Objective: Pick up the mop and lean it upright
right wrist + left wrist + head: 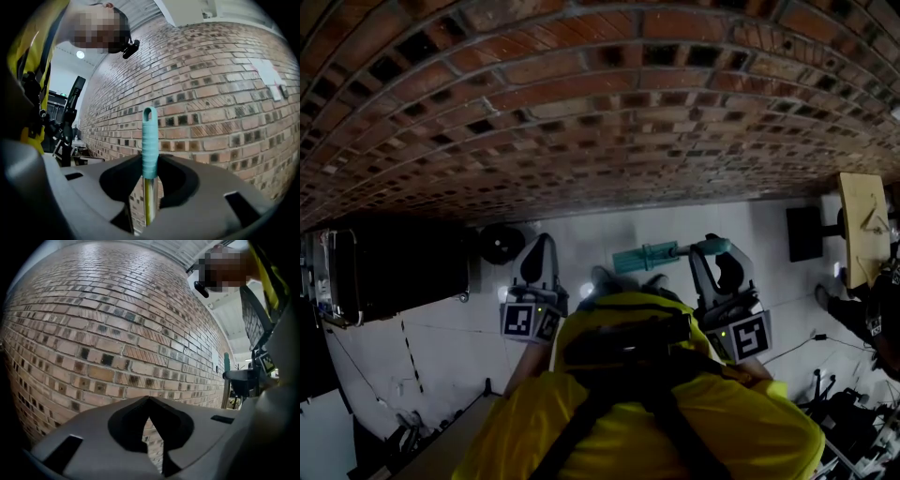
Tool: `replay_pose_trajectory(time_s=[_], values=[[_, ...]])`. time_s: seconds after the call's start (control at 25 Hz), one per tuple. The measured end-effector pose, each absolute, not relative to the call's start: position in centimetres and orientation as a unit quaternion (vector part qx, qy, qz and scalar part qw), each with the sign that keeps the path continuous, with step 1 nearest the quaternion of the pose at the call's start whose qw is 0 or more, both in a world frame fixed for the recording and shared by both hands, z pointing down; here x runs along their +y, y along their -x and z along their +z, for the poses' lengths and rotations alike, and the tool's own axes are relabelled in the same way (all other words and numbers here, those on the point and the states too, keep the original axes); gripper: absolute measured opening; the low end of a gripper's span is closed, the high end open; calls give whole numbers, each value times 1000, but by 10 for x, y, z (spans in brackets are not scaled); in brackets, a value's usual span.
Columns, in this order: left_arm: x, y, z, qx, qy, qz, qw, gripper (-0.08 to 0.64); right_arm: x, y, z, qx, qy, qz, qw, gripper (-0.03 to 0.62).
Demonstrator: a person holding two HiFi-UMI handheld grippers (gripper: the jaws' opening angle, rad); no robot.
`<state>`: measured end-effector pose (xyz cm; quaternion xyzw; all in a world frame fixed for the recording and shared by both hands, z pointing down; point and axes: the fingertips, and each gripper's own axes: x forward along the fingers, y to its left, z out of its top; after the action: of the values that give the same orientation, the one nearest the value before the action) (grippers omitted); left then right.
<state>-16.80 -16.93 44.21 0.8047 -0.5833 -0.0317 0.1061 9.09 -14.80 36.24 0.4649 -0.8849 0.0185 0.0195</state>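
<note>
Before a brick wall [581, 112], on a pale floor [422, 347], a person in a yellow vest [675, 422] holds two grippers forward, side by side at about the same height. Surroundings: a black case [389, 272] stands near the wall's foot on the person's left, with a round black object [502, 244] just beside it. On the right, a black box [806, 234] and a pale wooden board [862, 225] lie well apart from the grippers. The wall itself stands close ahead of both tools. Pose: the right gripper [717, 255] has its jaws clamped on the mop handle [652, 255], gripping the metal shaft just below the ribbed teal grip. Seen along those jaws, the handle [149, 140] rises upright between them, its looped tip set against the brickwork. The left gripper [540, 246] points at the wall with its jaws together and nothing between them, apart from the handle. The mop's head is out of sight.
</note>
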Motion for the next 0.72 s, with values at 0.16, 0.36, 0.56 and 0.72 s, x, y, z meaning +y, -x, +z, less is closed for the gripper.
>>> replay_pose_trajectory(time_s=[0.16, 0.36, 0.56, 0.72], values=[[-169, 163, 445, -577, -809, -26, 108, 0, -150, -94, 381, -882, -469, 27, 36, 115], [-169, 160, 455, -572, -813, -3, 112, 0, -169, -98, 437, -873, -479, 60, 69, 115], [-165, 165, 483, -578, -806, 21, 125, 0, -207, -89, 511, -855, -504, 88, 87, 116], [-157, 168, 500, -581, -801, 32, 142, 0, -243, -65, 571, -851, -505, 96, 111, 115]])
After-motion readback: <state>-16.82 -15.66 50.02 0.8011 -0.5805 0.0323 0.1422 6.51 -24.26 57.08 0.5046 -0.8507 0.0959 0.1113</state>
